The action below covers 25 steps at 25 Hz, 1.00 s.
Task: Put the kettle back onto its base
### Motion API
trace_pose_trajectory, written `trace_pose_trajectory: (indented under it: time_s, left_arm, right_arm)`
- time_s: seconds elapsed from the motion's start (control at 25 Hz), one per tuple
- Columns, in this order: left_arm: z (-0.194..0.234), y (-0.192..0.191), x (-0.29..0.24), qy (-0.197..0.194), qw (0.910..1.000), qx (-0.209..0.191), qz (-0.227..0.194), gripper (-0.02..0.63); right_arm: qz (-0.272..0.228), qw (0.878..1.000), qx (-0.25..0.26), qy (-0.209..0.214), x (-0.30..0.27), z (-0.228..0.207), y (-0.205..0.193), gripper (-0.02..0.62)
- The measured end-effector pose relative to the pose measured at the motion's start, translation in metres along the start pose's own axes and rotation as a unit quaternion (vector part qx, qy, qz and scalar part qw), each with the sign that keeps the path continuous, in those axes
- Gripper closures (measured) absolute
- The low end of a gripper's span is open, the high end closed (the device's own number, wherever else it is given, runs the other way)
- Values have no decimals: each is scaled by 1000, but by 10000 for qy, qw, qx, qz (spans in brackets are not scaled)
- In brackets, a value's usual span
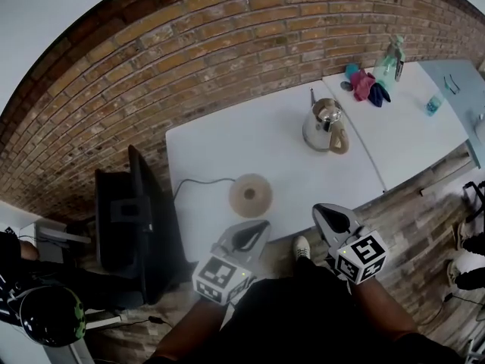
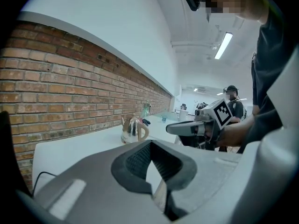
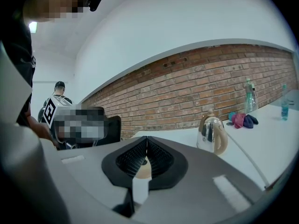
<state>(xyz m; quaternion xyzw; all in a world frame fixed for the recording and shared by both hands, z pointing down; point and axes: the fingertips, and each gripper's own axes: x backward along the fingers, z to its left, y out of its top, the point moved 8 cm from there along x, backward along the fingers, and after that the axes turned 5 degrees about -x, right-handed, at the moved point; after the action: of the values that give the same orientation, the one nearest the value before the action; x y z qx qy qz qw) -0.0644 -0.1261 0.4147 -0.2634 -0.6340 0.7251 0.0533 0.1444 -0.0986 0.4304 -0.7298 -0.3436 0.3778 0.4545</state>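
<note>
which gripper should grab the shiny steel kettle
Right. The right gripper sits nearer the shiny steel kettle, whose tan handle faces that side; the left gripper is by the round tan base.

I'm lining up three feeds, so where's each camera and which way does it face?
Head view: on the head, steeply down at table, kettle, base; left gripper, right gripper show.
Left gripper view: on left gripper, along shut jaws toward kettle; right gripper shows.
Right gripper view: on right gripper, along shut jaws toward kettle; torso shows.
All three share the kettle.
</note>
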Motion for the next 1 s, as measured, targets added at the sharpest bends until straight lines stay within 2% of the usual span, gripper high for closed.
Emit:
trace_pose_trajectory:
  time_s: [0.44,1.0]
  left_arm:
    - [19,17,-58,-89,9998,60,193,606]
    - [35,28,-119,-21,9995,57,299,606]
  right_arm:
    - [5,9998,18,-195,-10,-57,18,532]
    - [98,9972,217,-715,-21,-138,39,486]
